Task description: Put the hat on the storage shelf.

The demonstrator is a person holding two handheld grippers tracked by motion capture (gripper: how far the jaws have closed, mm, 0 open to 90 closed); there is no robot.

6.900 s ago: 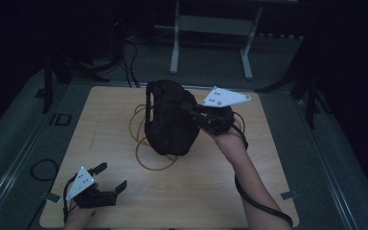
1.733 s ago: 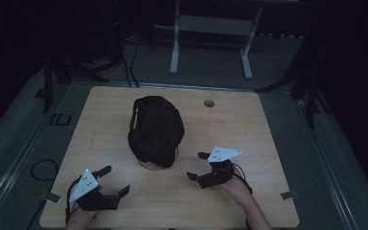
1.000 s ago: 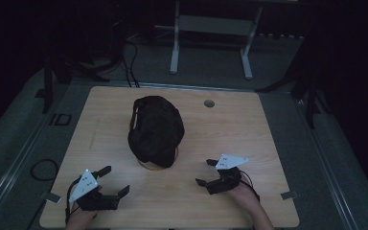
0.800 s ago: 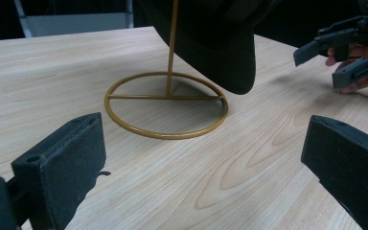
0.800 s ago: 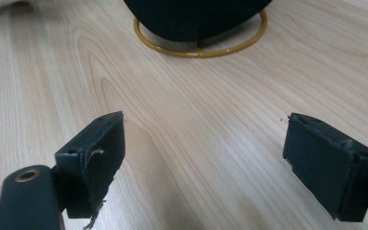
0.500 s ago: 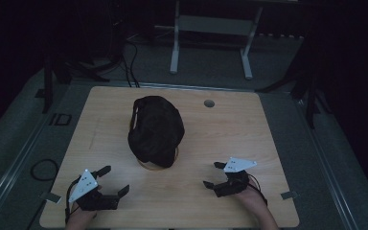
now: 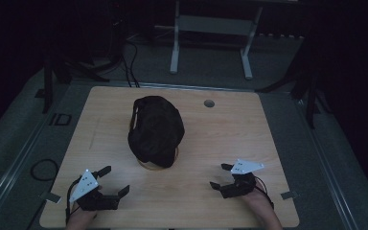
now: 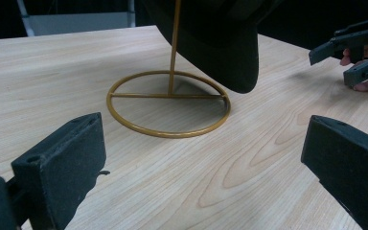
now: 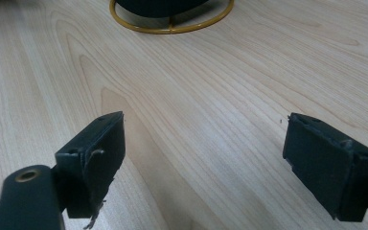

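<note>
Black cap (image 7: 156, 128): sat on gold stand (image 8: 168, 103), mid-table.
Left gripper (image 7: 110, 183): jaws wide, empty, near edge.
Right gripper (image 7: 221, 176): same.
Advice: keep clear of stand base.

- Left gripper (image 7: 110, 184): a black body with two blocky black jaws, topped by a pale grey three-cornered plate with small dark dots on it.
- A thin black cable loops out from its rear.
- Up close, its jaws are matt black blocks with squared ends; one has a small round hole in its top face.
- Right gripper (image 7: 220, 176): the same black build, same pale plate, a black cable at the back.
- A brass-coloured ring is set in its frame beside one jaw.
</note>
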